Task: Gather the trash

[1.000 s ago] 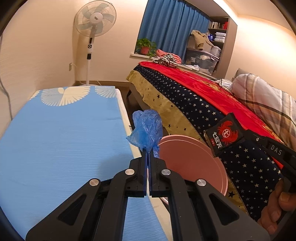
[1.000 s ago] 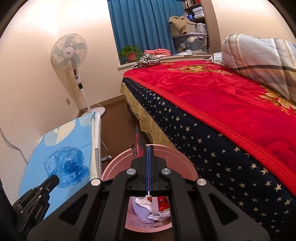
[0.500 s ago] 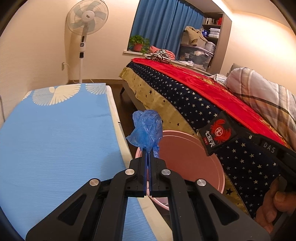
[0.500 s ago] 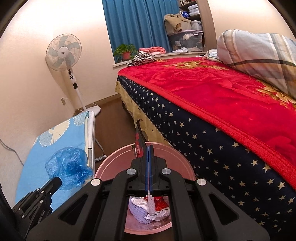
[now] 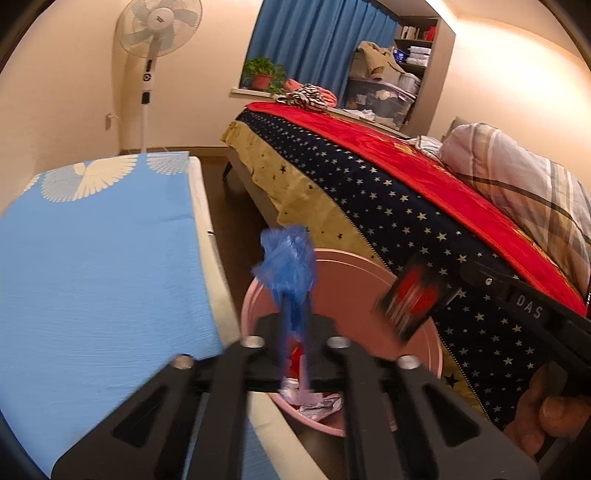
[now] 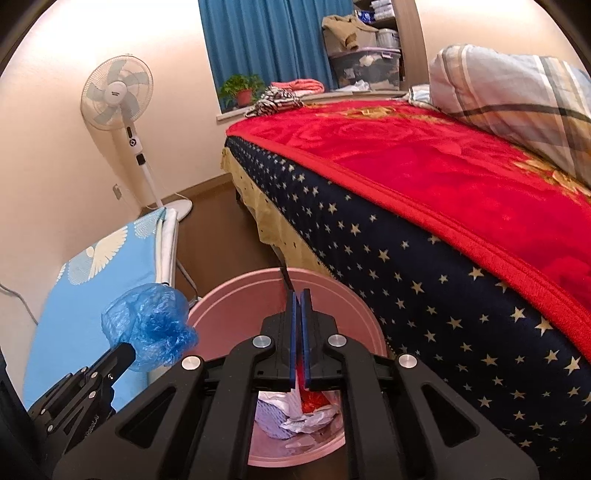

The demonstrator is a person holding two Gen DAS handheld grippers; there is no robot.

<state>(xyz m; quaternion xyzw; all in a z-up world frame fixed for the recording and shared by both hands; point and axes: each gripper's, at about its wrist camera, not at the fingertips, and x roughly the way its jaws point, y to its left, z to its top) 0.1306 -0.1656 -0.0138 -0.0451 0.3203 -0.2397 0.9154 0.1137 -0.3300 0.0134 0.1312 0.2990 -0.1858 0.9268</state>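
A crumpled blue plastic bag (image 5: 288,266) hangs blurred between the fingers of my left gripper (image 5: 299,321), whose jaws are opening; the pads stand apart from its thin tail. It is over the near rim of a pink bin (image 5: 369,260). In the right wrist view the blue plastic bag (image 6: 147,325) sits at the left gripper's (image 6: 125,354) tip. My right gripper (image 6: 299,295) is opening too, with a narrow gap above the pink bin (image 6: 236,284). A red and black packet (image 5: 417,299) shows blurred and tilted at the right gripper's (image 5: 465,273) tip. Crumpled trash (image 6: 295,417) lies inside the bin.
A light blue covered board (image 5: 92,277) runs along the left beside the bin. The bed (image 5: 406,206) with a starred navy and red cover borders the bin on the right. A standing fan (image 5: 155,26) is at the far wall. A person's hand (image 5: 546,417) holds the right gripper.
Both grippers have sunk closer over the pink bin. Their jaws, shut before, now stand apart. The blue bag and the packet are blurred now.
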